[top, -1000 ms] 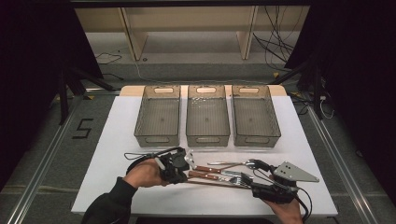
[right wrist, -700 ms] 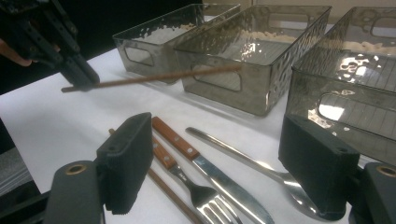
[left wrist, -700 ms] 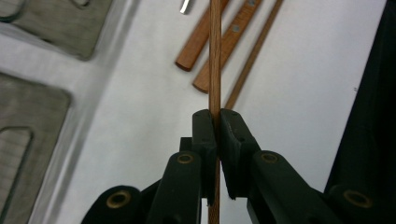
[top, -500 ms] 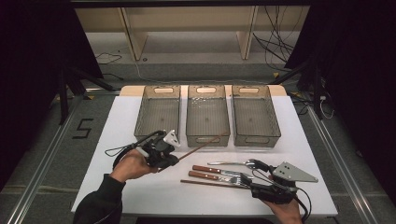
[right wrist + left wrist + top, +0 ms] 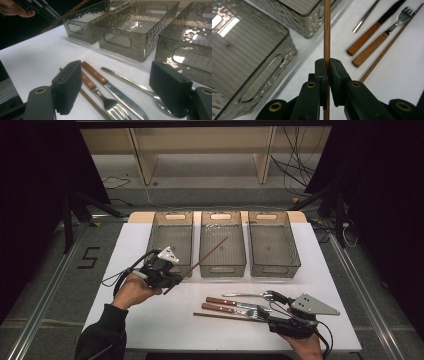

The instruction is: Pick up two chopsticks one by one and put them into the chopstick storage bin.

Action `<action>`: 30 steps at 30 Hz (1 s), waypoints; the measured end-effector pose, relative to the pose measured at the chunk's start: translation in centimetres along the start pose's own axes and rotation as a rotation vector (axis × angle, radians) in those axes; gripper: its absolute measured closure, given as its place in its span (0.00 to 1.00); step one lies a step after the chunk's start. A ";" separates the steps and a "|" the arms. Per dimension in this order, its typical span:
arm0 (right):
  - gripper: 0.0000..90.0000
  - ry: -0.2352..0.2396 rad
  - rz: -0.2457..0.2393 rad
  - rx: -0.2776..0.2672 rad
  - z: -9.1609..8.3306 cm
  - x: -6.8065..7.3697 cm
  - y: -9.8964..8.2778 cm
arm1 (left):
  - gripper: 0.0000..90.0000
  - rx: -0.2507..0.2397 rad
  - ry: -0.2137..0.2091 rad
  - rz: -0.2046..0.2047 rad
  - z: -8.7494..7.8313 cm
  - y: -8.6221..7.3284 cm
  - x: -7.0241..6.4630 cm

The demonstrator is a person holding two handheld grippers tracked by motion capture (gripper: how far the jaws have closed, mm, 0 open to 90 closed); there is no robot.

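The chopstick (image 5: pixel 202 256) is clamped in my left hand-held gripper (image 5: pixel 167 279), lifted toward the empty bins (image 5: pixel 222 245). My right hand-held gripper (image 5: pixel 270 312) hangs open over the knife (image 5: pixel 227 303), fork (image 5: pixel 235 310), spoon (image 5: pixel 250 295) and second chopstick (image 5: pixel 225 317), unsorted on the tabletop (image 5: pixel 165 320).

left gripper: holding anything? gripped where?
Yes. The left gripper is shut on a wooden chopstick, clamped near its lower end, with most of its length sticking out past the jaws. The right gripper is open and holds nothing.

Smooth wooden chopstick (image 5: pixel 327 27), glossy dimpled clear-plastic bins (image 5: pixel 222 245), shiny metal fork (image 5: pixel 110 105) with wood handle, matt white table (image 5: pixel 150 320)
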State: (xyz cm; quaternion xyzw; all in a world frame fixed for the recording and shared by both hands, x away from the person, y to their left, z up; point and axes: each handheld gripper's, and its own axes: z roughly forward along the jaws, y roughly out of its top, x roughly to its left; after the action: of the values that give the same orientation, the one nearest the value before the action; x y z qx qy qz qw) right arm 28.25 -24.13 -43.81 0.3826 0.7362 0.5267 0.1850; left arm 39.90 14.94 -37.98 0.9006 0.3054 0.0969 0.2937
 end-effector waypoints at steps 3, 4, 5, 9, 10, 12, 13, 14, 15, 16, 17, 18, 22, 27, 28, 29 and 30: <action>0.30 0.001 0.000 -0.001 0.0 0.0 0.0 | 0.94 -0.016 0.023 -0.037 -0.2 0.0 0.9; 0.30 0.000 0.000 0.000 0.0 0.0 0.0 | 0.94 -0.024 0.032 -0.052 -0.3 0.0 1.2; 0.30 0.001 -0.001 0.002 0.0 0.0 0.0 | 0.94 -0.028 0.043 -0.063 -0.4 0.0 1.6; 0.30 0.002 0.000 0.001 0.1 0.0 0.0 | 0.94 -0.042 0.074 -0.105 -0.9 0.3 3.0; 0.30 0.002 0.001 0.001 0.1 0.0 0.0 | 0.94 -0.037 0.080 -0.110 -1.0 0.4 3.4; 0.30 0.002 0.001 0.002 0.1 0.1 0.0 | 0.94 -0.032 0.093 -0.126 -1.0 0.7 4.2; 0.30 0.003 0.002 0.002 0.1 0.1 0.0 | 0.94 -0.030 0.101 -0.138 -1.0 0.8 4.7; 0.30 0.004 0.002 0.003 0.1 0.1 0.0 | 0.94 -0.032 0.106 -0.151 -1.0 1.0 5.1; 0.30 0.004 0.001 0.004 0.1 0.1 0.0 | 0.94 -0.032 0.110 -0.157 -1.0 1.1 5.6; 0.30 0.004 0.002 0.004 0.1 0.1 0.0 | 0.94 -0.031 0.114 -0.165 -0.9 1.3 6.0; 0.30 0.004 0.002 0.003 0.1 0.1 -0.1 | 0.94 -0.031 0.119 -0.173 -0.8 1.4 6.4; 0.30 0.004 0.002 0.003 0.1 0.1 -0.1 | 0.94 -0.030 0.119 -0.180 -0.7 1.5 6.7; 0.30 0.005 0.004 0.003 0.1 0.0 -0.1 | 0.94 -0.023 0.130 -0.197 -0.4 2.1 7.7; 0.30 0.008 0.004 0.005 0.1 0.0 -0.1 | 0.94 -0.010 0.152 -0.217 0.2 2.9 9.0; 0.30 0.008 0.004 0.005 0.1 0.0 -0.1 | 0.94 -0.008 0.155 -0.217 0.3 3.0 9.2; 0.30 0.008 0.004 0.004 0.1 0.0 -0.1 | 0.94 -0.010 0.160 -0.224 0.4 3.1 9.4; 0.30 0.008 0.005 0.004 0.1 0.0 -0.1 | 0.94 -0.012 0.161 -0.230 0.5 3.2 9.7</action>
State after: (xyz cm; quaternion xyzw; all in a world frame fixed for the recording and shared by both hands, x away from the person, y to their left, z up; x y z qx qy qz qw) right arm 28.27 -24.08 -43.93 0.3825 0.7371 0.5272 0.1800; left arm 49.37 18.52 -36.58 0.8473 0.4285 0.1365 0.2825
